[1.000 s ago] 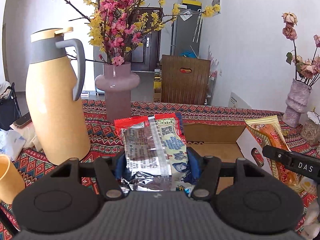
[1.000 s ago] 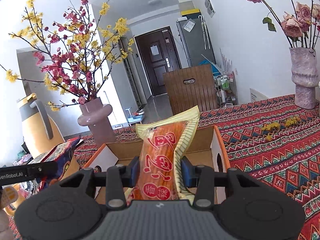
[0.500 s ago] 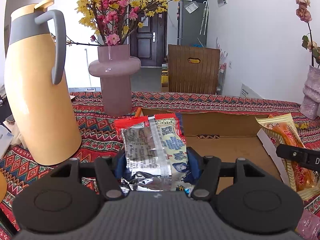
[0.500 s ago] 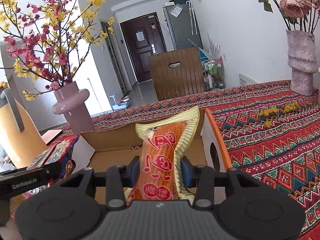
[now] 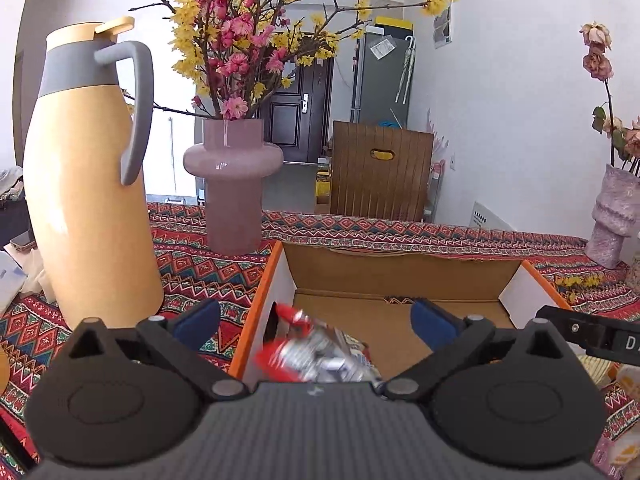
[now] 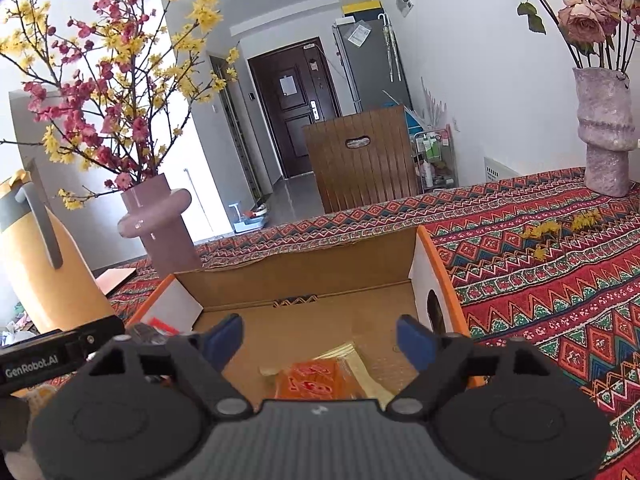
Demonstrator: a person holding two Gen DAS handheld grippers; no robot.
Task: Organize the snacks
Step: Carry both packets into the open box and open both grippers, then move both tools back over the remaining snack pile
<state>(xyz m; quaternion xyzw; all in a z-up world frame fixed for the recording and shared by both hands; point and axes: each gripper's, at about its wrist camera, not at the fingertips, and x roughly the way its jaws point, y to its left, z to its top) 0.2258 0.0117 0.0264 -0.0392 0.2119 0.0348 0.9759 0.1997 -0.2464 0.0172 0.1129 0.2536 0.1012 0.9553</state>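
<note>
An open cardboard box (image 5: pixel 400 272) with orange rims sits on the patterned tablecloth; it also shows in the right wrist view (image 6: pixel 304 284). My left gripper (image 5: pixel 316 318) is open above the box's left side. A red and silver snack packet (image 5: pixel 316 360), blurred, lies loose below its jaws inside the box. My right gripper (image 6: pixel 318 338) is open above the box's right part. An orange and yellow snack packet (image 6: pixel 324 376) lies on the box floor beneath it.
A tall yellow thermos jug (image 5: pixel 88 184) stands left of the box. A pink vase (image 5: pixel 232 188) with blossom branches stands behind it. A rough pink vase (image 6: pixel 606 132) with dried roses stands at the far right. A wooden chair back (image 5: pixel 380 176) is beyond the table.
Both grippers opened and let go of their packets, which dropped into the box. Both grippers moved forward over the box.
</note>
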